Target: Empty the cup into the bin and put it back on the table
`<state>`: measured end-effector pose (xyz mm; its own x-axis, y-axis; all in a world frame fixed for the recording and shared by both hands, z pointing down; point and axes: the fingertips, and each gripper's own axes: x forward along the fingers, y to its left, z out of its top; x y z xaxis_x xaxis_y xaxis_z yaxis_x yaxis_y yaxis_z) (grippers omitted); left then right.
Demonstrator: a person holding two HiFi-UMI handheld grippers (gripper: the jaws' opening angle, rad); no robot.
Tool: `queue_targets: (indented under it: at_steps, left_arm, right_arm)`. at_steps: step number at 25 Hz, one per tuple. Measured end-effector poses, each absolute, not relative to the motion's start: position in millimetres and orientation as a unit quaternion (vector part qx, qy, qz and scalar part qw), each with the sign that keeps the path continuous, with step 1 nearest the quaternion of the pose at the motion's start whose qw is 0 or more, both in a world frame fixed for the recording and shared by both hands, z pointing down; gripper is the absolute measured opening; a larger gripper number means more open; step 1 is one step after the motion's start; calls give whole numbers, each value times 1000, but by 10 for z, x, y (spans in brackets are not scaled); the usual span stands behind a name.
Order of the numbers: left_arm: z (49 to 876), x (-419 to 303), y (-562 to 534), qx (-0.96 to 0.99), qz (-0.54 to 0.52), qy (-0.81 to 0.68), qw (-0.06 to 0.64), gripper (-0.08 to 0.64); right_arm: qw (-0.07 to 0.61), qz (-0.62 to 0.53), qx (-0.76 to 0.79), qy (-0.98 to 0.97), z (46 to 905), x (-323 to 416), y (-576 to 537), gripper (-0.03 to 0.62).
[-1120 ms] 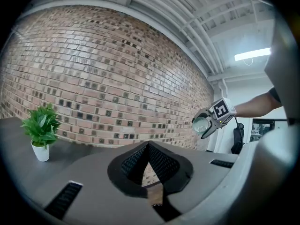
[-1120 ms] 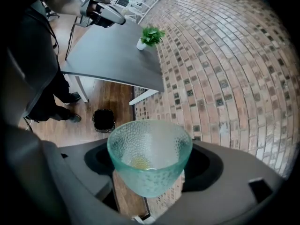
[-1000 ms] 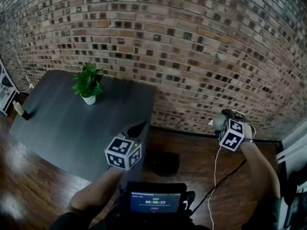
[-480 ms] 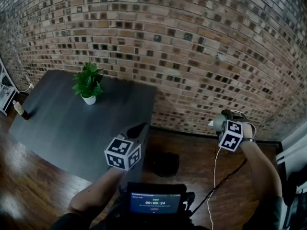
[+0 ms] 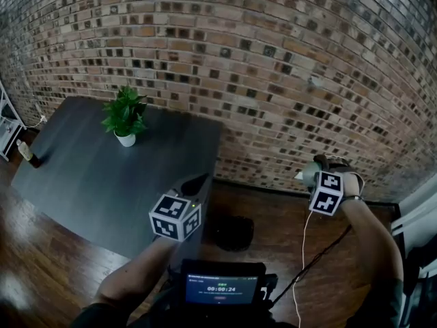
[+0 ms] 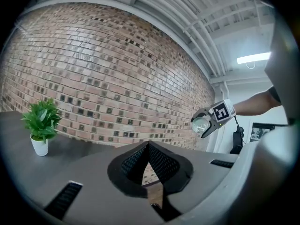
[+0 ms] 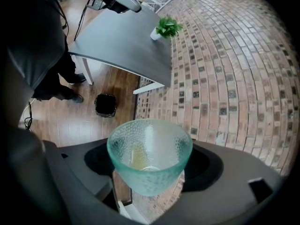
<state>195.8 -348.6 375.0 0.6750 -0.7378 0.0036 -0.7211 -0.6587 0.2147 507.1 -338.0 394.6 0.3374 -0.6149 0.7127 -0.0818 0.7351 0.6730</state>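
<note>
A: Cup (image 7: 149,156): material, shape?

B: Pale green translucent glass with a pebbled, dimpled wall. It flares from a narrow base to a wide round rim. A yellowish patch shows low inside; I can't tell whether it is contents or a reflection.

A: Where is it?

B: In the air, pinched near its base by the right gripper (image 5: 311,178), whose jaws are closed against its sides. It is off the tabletop's (image 5: 102,176) right end, close to the brick wall (image 5: 273,67), over the wooden floor (image 5: 41,272). The bin (image 5: 233,232) sits on the floor below the tabletop's near corner, well apart from the cup.

A: Bin details?

B: Small, black and open-topped, with a squarish mouth and a dark inside.

A: Left gripper (image 6: 149,163)?

B: Jaws pressed together with nothing between them. The pads are black and ribbed, the shell smooth grey, and it is held over the tabletop's right edge.

A: Surface?

B: A matte dark grey slab, rectangular, on white legs. A potted plant (image 5: 125,118) stands near the wall side, with leafy green fronds in a small white pot. A small bottle-like object (image 5: 26,152) is at the far left edge.

A: Room?

B: Red-brown brick with dark headers scattered through it. The floor is glossy dark plank. White ceiling beams (image 6: 201,32) and a strip light (image 6: 253,58) are overhead. A white cable (image 5: 304,251) hangs from the right gripper.
</note>
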Motion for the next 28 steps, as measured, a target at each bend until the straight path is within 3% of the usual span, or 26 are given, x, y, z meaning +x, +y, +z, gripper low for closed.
queue_targets:
  at_steps: [28]
  left_arm:
    - [3732,1931,-3519,913,-32,-396,93,2]
  right_arm:
    - [772,-208,293,-524,3777,4967,-3504,398]
